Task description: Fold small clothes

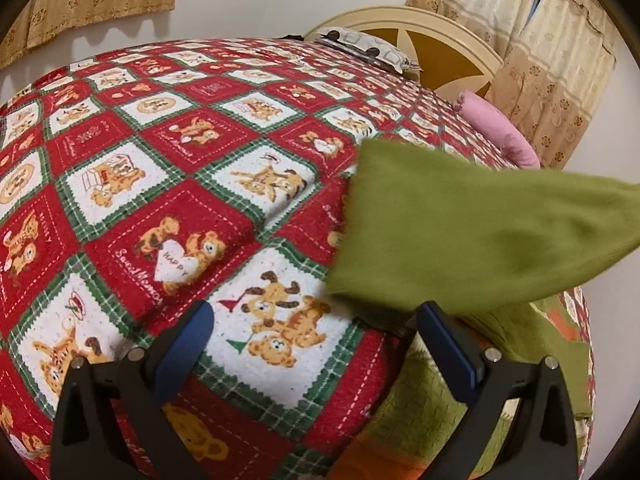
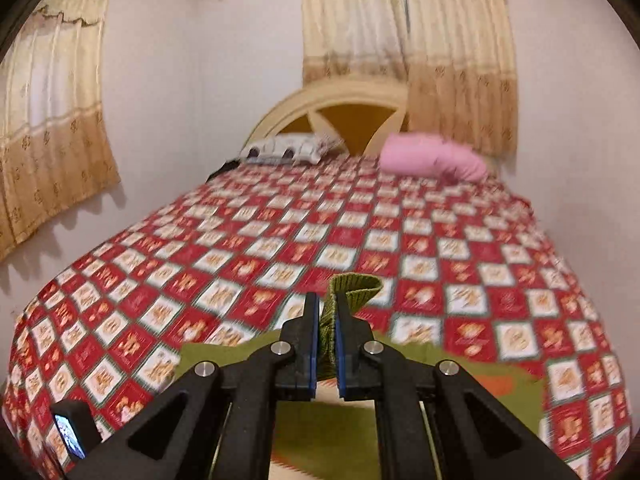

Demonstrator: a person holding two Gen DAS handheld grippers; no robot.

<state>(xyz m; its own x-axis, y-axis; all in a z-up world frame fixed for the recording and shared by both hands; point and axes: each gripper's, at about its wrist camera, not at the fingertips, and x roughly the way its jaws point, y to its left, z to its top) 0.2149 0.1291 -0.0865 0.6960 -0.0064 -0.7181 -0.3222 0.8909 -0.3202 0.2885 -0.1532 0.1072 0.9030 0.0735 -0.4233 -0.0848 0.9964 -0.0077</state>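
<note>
Clearly, the right gripper (image 2: 328, 312) is clenched on the green garment (image 2: 352, 292): a ribbed edge of the cloth is pinched between its two blue pads, and a short loop of that edge stands up above the jaws. More of the same green cloth hangs below the gripper, and it has an orange part (image 2: 496, 384) lower on the right. The right wrist view is blurred, so small details of the cloth are not sure.

In the left wrist view the green garment (image 1: 472, 224) is lifted on the right side; one part of it stretches in the air toward the right edge of the picture, above the bed, and it looks smeared. The lower part of the garment (image 1: 532, 344) lies on the bed cover near the right finger of the left gripper (image 1: 316, 320). The jaws of the left gripper are released, wide apart, and between them only the bed cover is seen. They hold nothing. Whether the right finger touches the cloth I cannot tell.

The bed cover (image 1: 180, 160) is red and white in squares with green borders and pictures of bears and tigers. At the far end of the bed there is a cream headboard (image 2: 320, 108) with a brown middle, a white patterned pillow (image 2: 288, 146) and a pink pillow (image 2: 432, 158) beside it. Beige curtains (image 2: 404, 52) with a flower pattern hang behind the headboard, and another curtain (image 2: 52, 120) hangs on the left wall.
</note>
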